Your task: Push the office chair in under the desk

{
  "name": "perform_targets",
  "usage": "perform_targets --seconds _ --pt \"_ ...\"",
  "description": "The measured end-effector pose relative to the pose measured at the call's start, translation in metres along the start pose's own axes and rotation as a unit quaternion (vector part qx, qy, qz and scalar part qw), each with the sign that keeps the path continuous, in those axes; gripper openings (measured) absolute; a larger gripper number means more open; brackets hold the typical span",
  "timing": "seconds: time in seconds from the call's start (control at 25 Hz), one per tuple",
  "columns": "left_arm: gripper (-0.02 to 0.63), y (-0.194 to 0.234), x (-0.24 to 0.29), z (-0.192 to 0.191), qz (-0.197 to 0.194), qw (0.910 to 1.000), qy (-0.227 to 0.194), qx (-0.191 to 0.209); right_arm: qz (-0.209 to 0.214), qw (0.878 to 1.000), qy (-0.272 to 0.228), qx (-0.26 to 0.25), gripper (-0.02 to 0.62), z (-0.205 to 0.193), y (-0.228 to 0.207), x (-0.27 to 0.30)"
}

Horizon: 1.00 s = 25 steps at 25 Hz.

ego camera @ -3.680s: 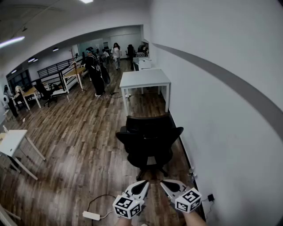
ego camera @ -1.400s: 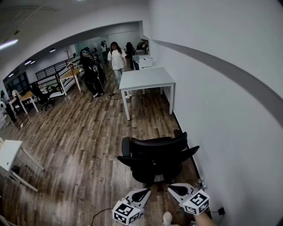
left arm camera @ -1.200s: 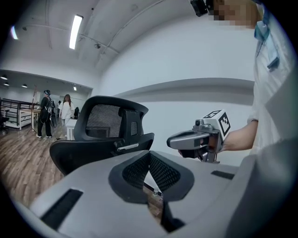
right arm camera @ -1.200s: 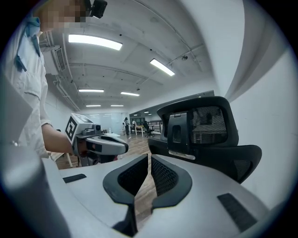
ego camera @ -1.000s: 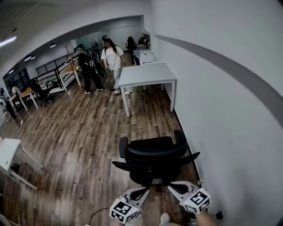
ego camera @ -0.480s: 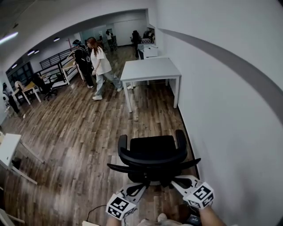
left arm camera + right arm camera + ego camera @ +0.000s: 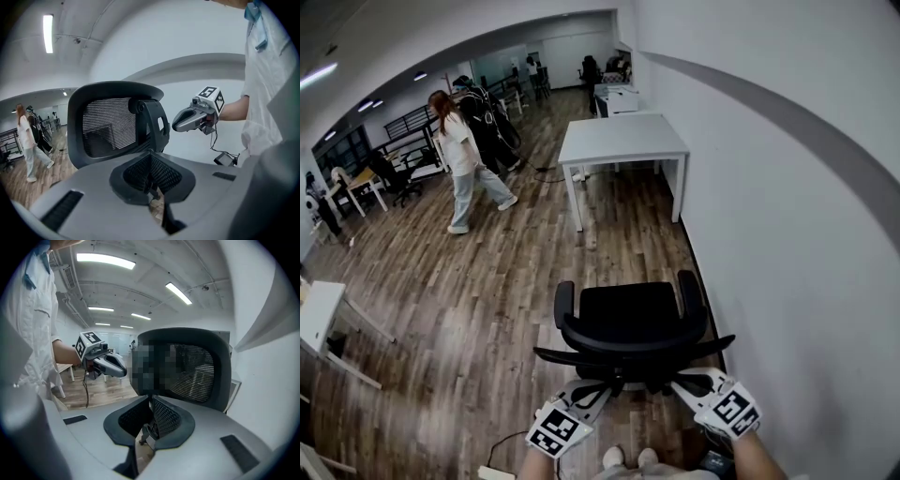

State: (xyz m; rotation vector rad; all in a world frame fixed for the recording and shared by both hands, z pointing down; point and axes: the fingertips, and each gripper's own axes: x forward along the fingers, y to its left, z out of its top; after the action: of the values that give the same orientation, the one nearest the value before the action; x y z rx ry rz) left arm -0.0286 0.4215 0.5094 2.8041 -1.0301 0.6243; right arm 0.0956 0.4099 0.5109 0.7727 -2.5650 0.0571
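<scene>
A black office chair with a mesh backrest [image 7: 630, 328] is seen on the brown wood-plank floor [image 7: 487, 309], close beside the white wall with a grey stripe [image 7: 787, 187], its seat turned toward the white rectangular desk [image 7: 623, 141], from which it stands well apart. The left gripper [image 7: 605, 385] and the right gripper [image 7: 676, 382] are held side by side just behind the backrest; whether the backrest is touched cannot be told. The jaws of each gripper are pressed together, with nothing pinched between them. A person in a white top [image 7: 459, 159] is seen on the open floor, to the left of the desk.
</scene>
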Motion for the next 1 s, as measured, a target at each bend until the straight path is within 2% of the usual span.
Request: perform_targets --seconds 0.2,0.36,0.56,0.72,1.0 --pt "0.003 0.009 0.000 -0.004 0.008 0.9994 0.021 0.025 0.007 0.999 0.035 -0.024 0.040 -0.005 0.006 0.003" --pt "0.003 0.019 -0.001 -0.019 0.025 0.9960 0.061 0.061 0.003 0.998 0.055 -0.038 0.040 -0.010 -0.001 0.004" --pt "0.066 0.032 -0.003 -0.025 0.043 0.9920 0.091 0.076 -0.005 0.995 0.077 -0.057 0.040 -0.010 -0.016 0.002" --pt "0.086 0.036 -0.005 -0.027 0.043 0.9883 0.110 0.096 -0.001 0.993 0.091 -0.070 0.041 -0.012 -0.022 0.000" --pt "0.140 0.047 -0.009 -0.025 0.030 0.9798 0.144 0.136 0.013 0.988 0.116 -0.097 0.120 -0.005 -0.028 -0.003"
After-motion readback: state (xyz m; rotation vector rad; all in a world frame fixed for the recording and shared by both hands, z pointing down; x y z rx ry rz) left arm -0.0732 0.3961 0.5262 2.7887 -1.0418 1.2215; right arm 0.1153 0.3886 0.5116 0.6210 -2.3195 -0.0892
